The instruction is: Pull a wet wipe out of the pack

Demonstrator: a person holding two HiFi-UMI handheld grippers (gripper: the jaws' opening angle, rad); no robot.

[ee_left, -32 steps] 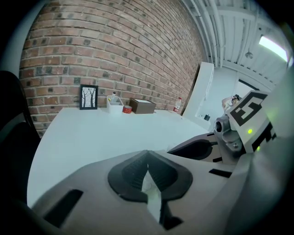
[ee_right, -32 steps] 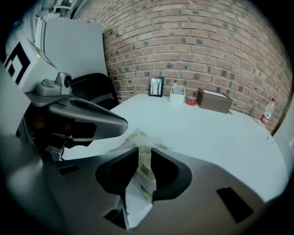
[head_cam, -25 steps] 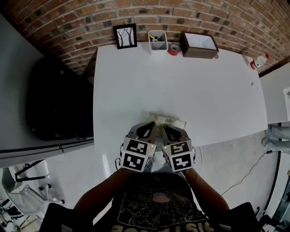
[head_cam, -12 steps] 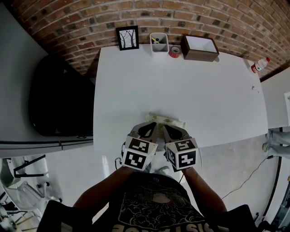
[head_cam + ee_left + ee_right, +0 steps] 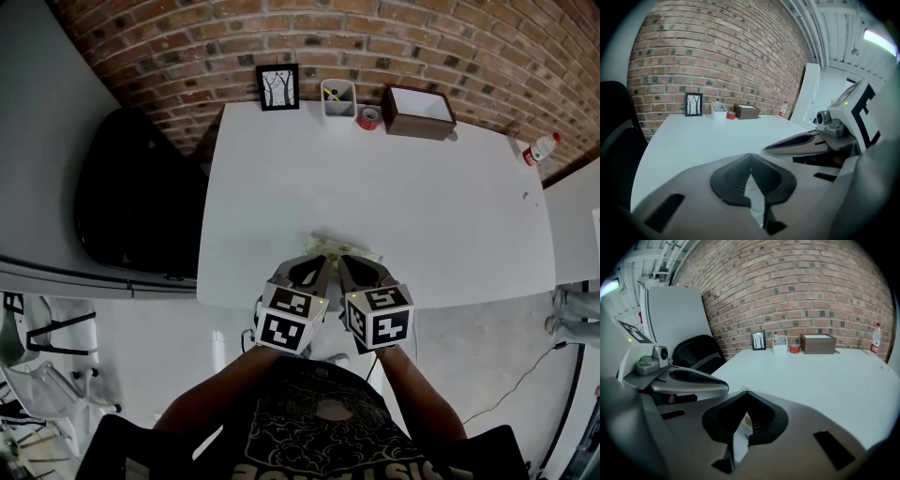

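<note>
The wet wipe pack (image 5: 349, 248), pale green and white, lies near the front edge of the white table (image 5: 394, 197). Both grippers hover side by side over its near side and hide most of it. My left gripper (image 5: 317, 262) has its jaws closed tip to tip with nothing between them, as the left gripper view (image 5: 750, 155) shows. The right gripper (image 5: 346, 264) is shut too, its tips meeting in the right gripper view (image 5: 746, 393). A sliver of the pack (image 5: 742, 426) shows below the right jaws.
Along the far edge by the brick wall stand a framed tree picture (image 5: 278, 86), a white pen holder (image 5: 337, 97), a red tape roll (image 5: 367, 117) and a brown box (image 5: 418, 111). A small bottle (image 5: 536, 150) sits at the far right. A black chair (image 5: 131, 206) is to the left.
The head view has shifted, so the table sits a little differently in the frame. Both grippers stay shut, side by side at the pack's near side.
</note>
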